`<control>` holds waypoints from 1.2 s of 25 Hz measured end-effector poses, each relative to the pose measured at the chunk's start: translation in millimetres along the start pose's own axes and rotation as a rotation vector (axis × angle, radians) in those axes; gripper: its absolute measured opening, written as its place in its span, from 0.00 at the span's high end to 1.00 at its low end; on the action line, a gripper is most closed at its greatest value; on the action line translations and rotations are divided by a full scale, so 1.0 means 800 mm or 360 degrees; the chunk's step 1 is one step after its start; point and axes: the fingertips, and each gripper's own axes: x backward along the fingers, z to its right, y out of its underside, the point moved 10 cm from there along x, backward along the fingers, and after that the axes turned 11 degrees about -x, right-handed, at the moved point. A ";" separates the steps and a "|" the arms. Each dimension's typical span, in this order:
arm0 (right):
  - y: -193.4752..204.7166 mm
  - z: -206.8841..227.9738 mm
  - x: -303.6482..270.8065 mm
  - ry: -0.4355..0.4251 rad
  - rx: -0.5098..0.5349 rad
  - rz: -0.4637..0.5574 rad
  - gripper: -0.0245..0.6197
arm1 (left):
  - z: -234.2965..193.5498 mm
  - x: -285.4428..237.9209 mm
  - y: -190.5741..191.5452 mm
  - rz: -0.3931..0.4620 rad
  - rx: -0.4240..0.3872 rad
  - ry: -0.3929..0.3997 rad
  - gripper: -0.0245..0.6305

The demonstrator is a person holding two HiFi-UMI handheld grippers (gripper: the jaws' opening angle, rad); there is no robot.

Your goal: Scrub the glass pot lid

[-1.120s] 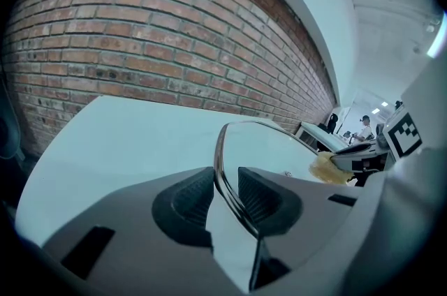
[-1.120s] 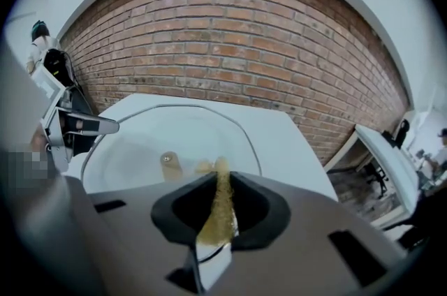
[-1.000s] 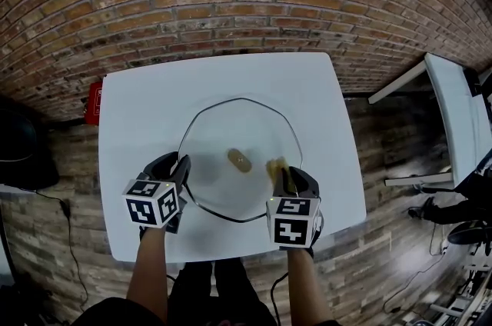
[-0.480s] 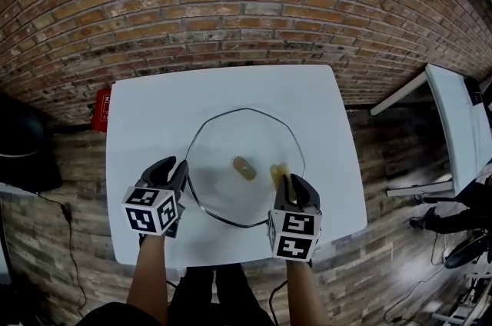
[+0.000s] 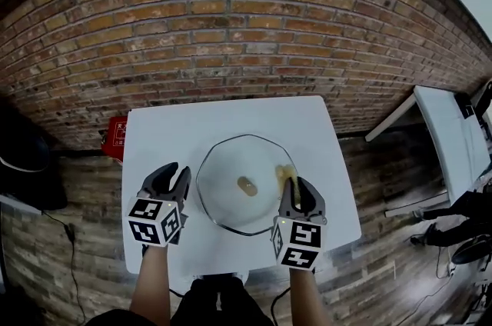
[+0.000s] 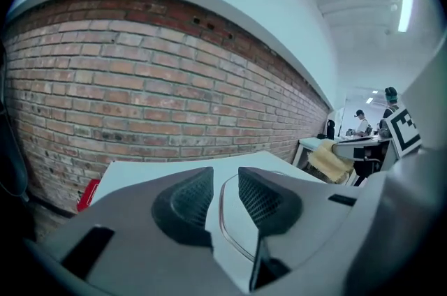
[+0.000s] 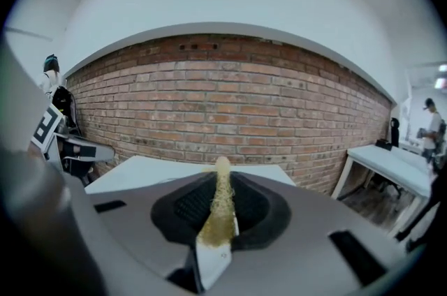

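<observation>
**Sponge gripped in the right, lid lying between the two grippers**

You are holding a yellow sponge (image 5: pixel 286 175) edge-on in the right gripper (image 5: pixel 297 191). Its jaws are pressing tight on the sponge, so the free end is sticking out ahead, and I judge this is giving you a firm tip for scrubbing. The left gripper (image 5: pixel 174 178) is hanging with its jaws a little apart and nothing between them, probably free for steadying. The glass pot lid (image 5: pixel 227 190) is lying flat in the middle of the white table (image 5: pixel 154 132), its knob (image 5: pixel 247 185) at the centre, and neither gripper seems to be touching it. A red thing (image 5: pixel 115 138) is showing past the table's left edge. A brick wall (image 5: pixel 246 32) is standing behind, and another white table (image 5: pixel 450 134) is standing well apart at the right. Nothing is blocking your way to the lid.
</observation>
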 end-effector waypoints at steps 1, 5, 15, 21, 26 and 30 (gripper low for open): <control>-0.007 -0.004 0.007 0.0002 -0.0004 0.0034 0.87 | 0.001 0.006 -0.008 0.0021 -0.0012 0.0001 0.79; -0.030 -0.021 0.033 -0.0028 -0.0009 0.0144 0.87 | 0.006 0.028 -0.036 0.0097 -0.0048 0.0017 0.79; -0.074 -0.036 0.070 -0.0091 -0.0034 0.0325 0.87 | 0.019 0.065 -0.099 0.0262 -0.0176 0.0023 0.88; -0.088 -0.041 0.085 -0.0140 -0.0005 0.0392 0.87 | 0.027 0.084 -0.123 0.0342 -0.0216 0.0028 0.91; -0.104 -0.048 0.101 -0.0202 0.0007 0.0479 0.87 | 0.030 0.101 -0.143 0.0402 -0.0264 0.0015 0.93; -0.127 -0.054 0.121 -0.0223 0.0016 0.0569 0.87 | 0.035 0.119 -0.168 0.0483 -0.0304 0.0020 0.94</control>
